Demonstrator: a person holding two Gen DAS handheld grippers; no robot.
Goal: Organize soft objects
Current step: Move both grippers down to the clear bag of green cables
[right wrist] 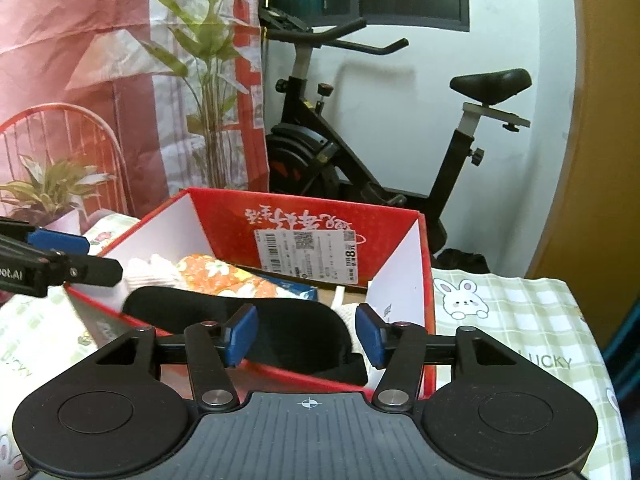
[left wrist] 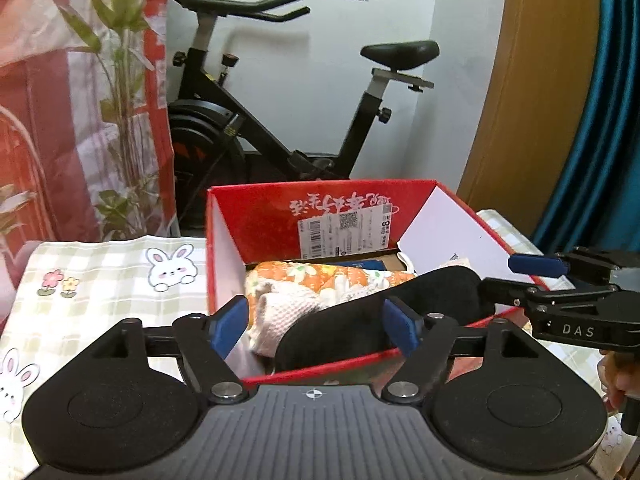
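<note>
A red cardboard box (left wrist: 276, 216) (right wrist: 224, 216) stands open on the table. In it lie an orange floral cloth (left wrist: 304, 276) (right wrist: 216, 272), a white waffle cloth (left wrist: 280, 316) (right wrist: 152, 270) and, on top, a long black soft pad (left wrist: 440, 292) (right wrist: 192, 308). My left gripper (left wrist: 316, 324) (right wrist: 76, 258) hovers open at the box's near rim, the pad's end in line with its gap but not pressed. My right gripper (right wrist: 306, 334) (left wrist: 520, 280) is open too, at the pad's other end, and its blue pads do not touch the pad.
The table wears a checked cloth with rabbits (left wrist: 120, 280) (right wrist: 500, 312). Behind the box stand an exercise bike (left wrist: 280, 128) (right wrist: 360, 152), a leafy plant (right wrist: 208, 80) and a red and white curtain (left wrist: 60, 120). A person's hand (left wrist: 616, 376) holds the right gripper.
</note>
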